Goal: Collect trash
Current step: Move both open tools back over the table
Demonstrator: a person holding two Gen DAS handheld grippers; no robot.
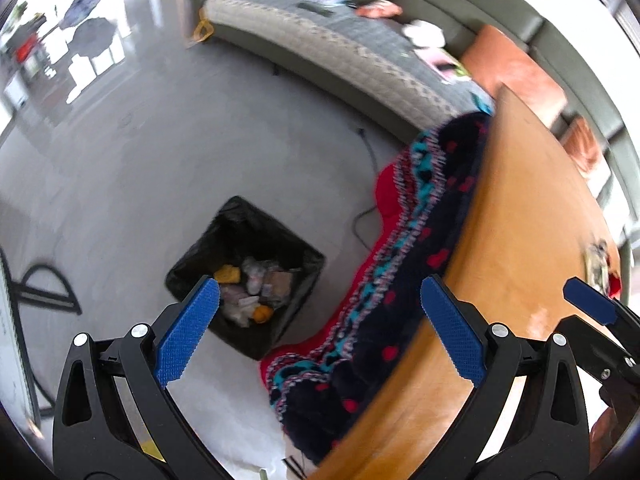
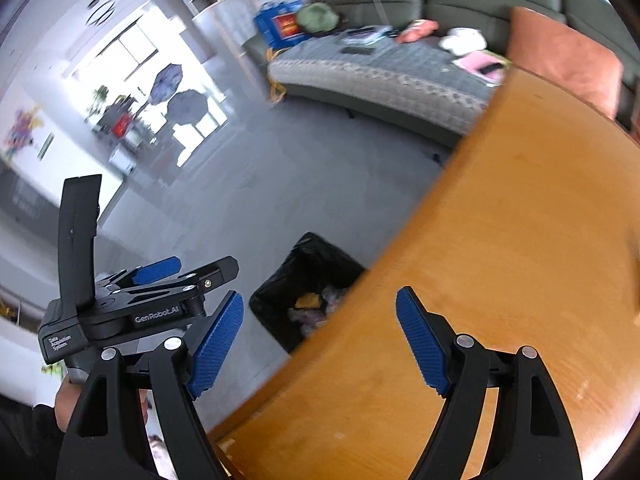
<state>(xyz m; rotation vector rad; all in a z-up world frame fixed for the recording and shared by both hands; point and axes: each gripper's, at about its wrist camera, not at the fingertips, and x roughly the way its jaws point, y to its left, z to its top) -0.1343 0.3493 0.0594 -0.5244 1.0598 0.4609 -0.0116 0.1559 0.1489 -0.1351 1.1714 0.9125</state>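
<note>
Holding my left claw (image 1: 320, 320) spread wide with nothing between its blue pads (image 1: 188, 332), I look down past the edge of the wooden surface (image 1: 520, 240) to the floor. My right claw (image 2: 320, 340) is also wide apart and grips nothing, hanging over the surface's near edge. The black-lined trash bin (image 1: 248, 276) stands on the grey floor (image 1: 160, 160) just beside the surface, with wrappers and orange scraps (image 1: 256, 292) inside it. A dark knitted blanket with red hearts (image 1: 400, 280) drapes along the surface's edge, next to the bin. A grey sofa (image 2: 400, 72) stands well beyond.
</note>
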